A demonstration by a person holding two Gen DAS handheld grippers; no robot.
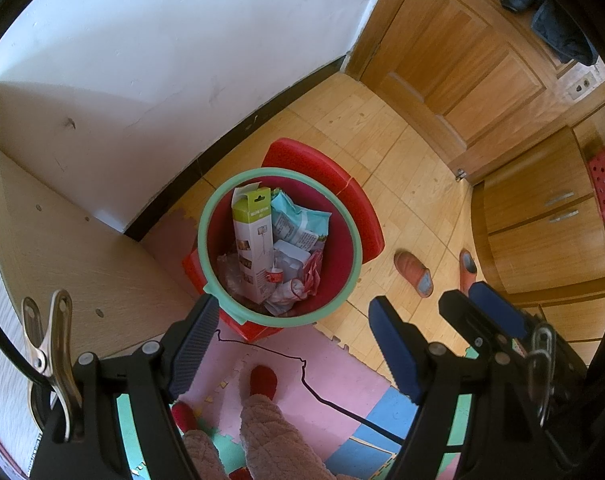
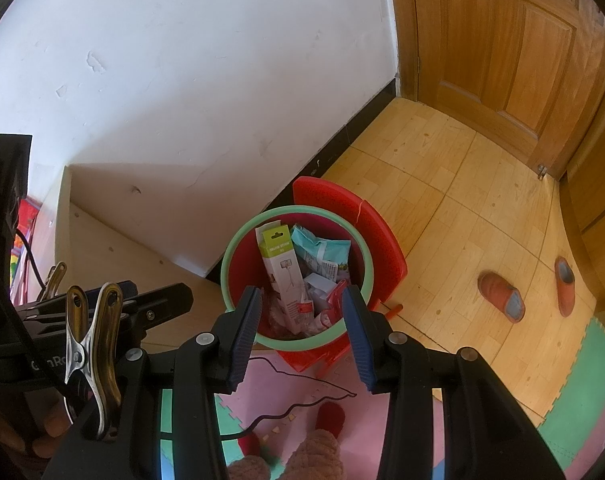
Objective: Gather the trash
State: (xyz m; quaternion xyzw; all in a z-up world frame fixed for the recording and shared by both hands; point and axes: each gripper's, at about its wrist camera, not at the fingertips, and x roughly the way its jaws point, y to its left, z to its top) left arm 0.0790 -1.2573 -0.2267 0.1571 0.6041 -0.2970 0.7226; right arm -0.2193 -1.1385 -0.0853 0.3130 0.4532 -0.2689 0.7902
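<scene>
Hovered over the trash bin [image 1: 280,242], both grippers empty.

Left gripper [image 1: 294,344] spread wide, released; right gripper [image 2: 302,332] half open, grasping nothing. Red bin with green rim stood on the wooden floor [image 1: 406,160] beside the wall, atop a red stool [image 1: 342,184]. Held a green-and-white box [image 1: 252,240], a teal packet [image 1: 298,220] and crumpled wrappers. Orange slippers [image 1: 413,273] lay to the right.

Bin [image 1: 279,246] mouth open at frame centre; box [image 1: 251,240] and wrappers fill it. Wooden panel [image 1: 62,248] crowds left; floor [image 1: 414,184] right clear.
</scene>
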